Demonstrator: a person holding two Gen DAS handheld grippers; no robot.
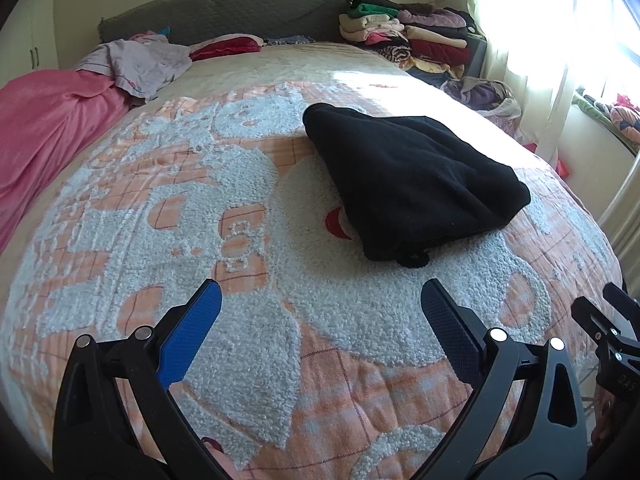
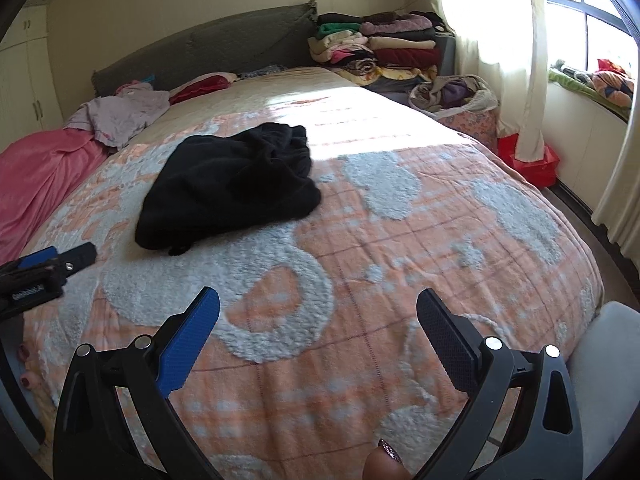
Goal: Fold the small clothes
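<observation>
A black fleece garment [image 1: 412, 176] lies folded in a compact bundle on the orange and white bedspread [image 1: 200, 208]; it also shows in the right wrist view [image 2: 232, 188]. My left gripper [image 1: 320, 296] is open and empty, held above the bedspread short of the garment's near edge. My right gripper [image 2: 318, 304] is open and empty, above the bedspread to the right of the garment. The left gripper's tip shows at the left edge of the right wrist view [image 2: 60, 260]. The right gripper's body shows at the right edge of the left wrist view [image 1: 608, 332].
A pink blanket [image 1: 44, 128] and a lilac garment [image 1: 144, 60] lie at the bed's far left. A stack of folded clothes [image 1: 404, 36] stands by the grey headboard [image 1: 224, 12]. A basket of clothes [image 2: 456, 96], a red box [image 2: 532, 160] and curtains [image 2: 500, 40] are right of the bed.
</observation>
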